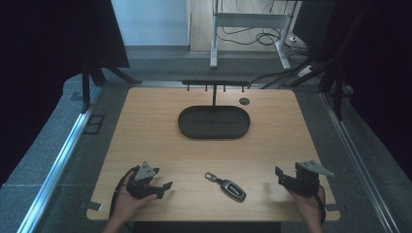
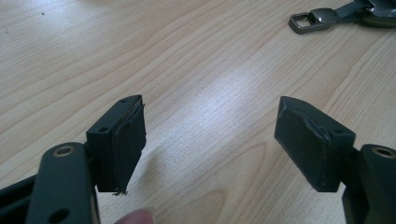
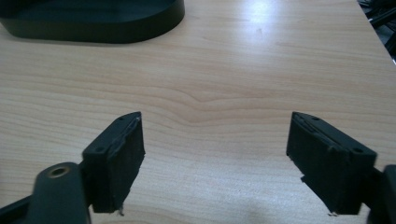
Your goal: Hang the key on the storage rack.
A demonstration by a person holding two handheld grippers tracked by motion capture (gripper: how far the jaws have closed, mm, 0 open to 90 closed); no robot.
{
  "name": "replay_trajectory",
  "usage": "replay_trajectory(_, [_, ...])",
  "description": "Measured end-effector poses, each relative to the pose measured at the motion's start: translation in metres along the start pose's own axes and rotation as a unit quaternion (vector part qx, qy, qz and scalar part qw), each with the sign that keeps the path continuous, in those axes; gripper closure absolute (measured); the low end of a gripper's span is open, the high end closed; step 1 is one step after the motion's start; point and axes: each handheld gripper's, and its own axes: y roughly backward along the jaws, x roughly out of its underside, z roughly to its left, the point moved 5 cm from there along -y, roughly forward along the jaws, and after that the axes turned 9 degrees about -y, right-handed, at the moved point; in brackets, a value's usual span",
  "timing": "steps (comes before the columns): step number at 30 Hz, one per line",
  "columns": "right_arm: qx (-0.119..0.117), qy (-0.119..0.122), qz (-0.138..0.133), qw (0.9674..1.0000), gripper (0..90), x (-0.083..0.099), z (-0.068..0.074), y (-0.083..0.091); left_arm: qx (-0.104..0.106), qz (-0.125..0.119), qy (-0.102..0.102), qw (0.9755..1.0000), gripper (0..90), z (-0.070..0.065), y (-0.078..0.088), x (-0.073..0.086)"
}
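The key fob point(image 1: 229, 187) is shown lying between both wide-open, empty grippers, its long axis running ten to four o'clock, at three o'clock from the nearer left gripper point(image 1: 165, 188).

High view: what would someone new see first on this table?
Probably the dark oval tray at the far middle of the wooden table, with a hook rack standing behind it. Next, the car key lying alone at the near edge, between the left gripper and the right gripper, both open and empty.
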Motion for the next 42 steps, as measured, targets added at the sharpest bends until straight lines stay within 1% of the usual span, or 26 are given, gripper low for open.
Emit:
replay_trajectory(1, [-0.002, 0.002, -0.001, 1.0000, 22.1, -0.001, -0.001, 0.001, 0.000, 0.000, 0.000, 1.0000, 25.3, 0.000, 0.000, 0.000])
replay_trajectory(4, [-0.006, 0.008, 0.001, 0.9999, 23.6, 0.000, 0.000, 0.000, -0.001, 0.002, 0.001, 1.0000, 25.4, 0.002, -0.001, 0.001])
replay_trajectory(5, [-0.007, 0.020, 0.005, 0.9998, 23.6, 0.001, 0.002, -0.001, 0.000, 0.003, 0.000, 1.0000, 25.4, 0.001, -0.001, 0.001])
replay_trajectory(6, [-0.007, 0.020, 0.005, 0.9998, 23.6, 0.001, 0.002, -0.001, 0.002, 0.003, 0.000, 1.0000, 25.4, 0.000, -0.001, 0.001])
replay_trajectory(8, [-0.003, 0.029, 0.007, 0.9995, 24.0, 0.002, 0.004, -0.002, 0.002, 0.004, -0.003, 1.0000, 25.3, -0.001, -0.001, 0.000])
replay_trajectory(11, [-0.007, 0.024, 0.013, 0.9996, 24.4, 0.003, 0.005, -0.002, 0.002, 0.002, -0.005, 1.0000, 25.4, -0.002, 0.000, -0.001])
replay_trajectory(12, [-0.013, 0.021, 0.022, 0.9995, 25.2, 0.003, 0.005, -0.002, 0.002, 0.001, -0.005, 1.0000, 25.4, -0.002, 0.001, -0.001])
replay_trajectory(14, [-0.013, 0.022, 0.024, 0.9994, 25.7, 0.003, 0.005, -0.002, 0.001, 0.001, -0.006, 1.0000, 25.4, -0.002, 0.001, -0.001])
replay_trajectory(15, [-0.018, 0.022, 0.022, 0.9994, 27.5, 0.002, 0.005, -0.001, 0.001, 0.002, -0.006, 1.0000, 25.3, -0.001, 0.001, -0.001])
replay_trajectory(16, [-0.021, 0.020, 0.021, 0.9993, 27.6, 0.002, 0.005, 0.000, 0.001, 0.003, -0.006, 1.0000, 25.3, -0.001, 0.001, -0.001])
replay_trajectory(24, [-0.030, 0.023, 0.016, 0.9992, 30.5, 0.000, 0.004, 0.002, 0.000, 0.004, -0.005, 1.0000, 25.4, 0.000, 0.000, 0.000])
replay_trajectory(29, [-0.027, 0.021, 0.016, 0.9993, 33.1, -0.001, 0.003, 0.005, 0.002, 0.003, -0.003, 1.0000, 25.4, 0.000, 0.001, 0.000])
replay_trajectory(30, [-0.024, 0.024, 0.020, 0.9992, 33.6, -0.001, 0.003, 0.006, 0.002, 0.004, -0.004, 1.0000, 25.4, -0.001, 0.000, 0.000])
replay_trajectory(34, [-0.029, 0.023, 0.019, 0.9991, 34.1, -0.002, 0.004, 0.007, 0.002, 0.004, -0.004, 1.0000, 25.4, -0.001, 0.000, 0.000])
replay_trajectory(38, [-0.037, 0.028, 0.010, 0.9989, 34.9, -0.007, 0.008, 0.012, 0.002, 0.004, -0.004, 1.0000, 25.4, -0.001, 0.000, 0.000])
replay_trajectory(39, [-0.037, 0.029, 0.011, 0.9988, 35.5, -0.008, 0.009, 0.013, 0.002, 0.004, -0.004, 1.0000, 25.4, 0.000, 0.000, 0.000])
replay_trajectory(40, [-0.040, 0.035, 0.008, 0.9986, 38.0, -0.009, 0.011, 0.015, 0.002, 0.004, -0.003, 1.0000, 25.4, 0.000, 0.000, 0.000])
replay_trajectory(42, [-0.045, 0.035, 0.007, 0.9984, 38.0, -0.010, 0.012, 0.017, 0.002, 0.004, -0.004, 1.0000, 25.4, -0.001, 0.000, 0.000])
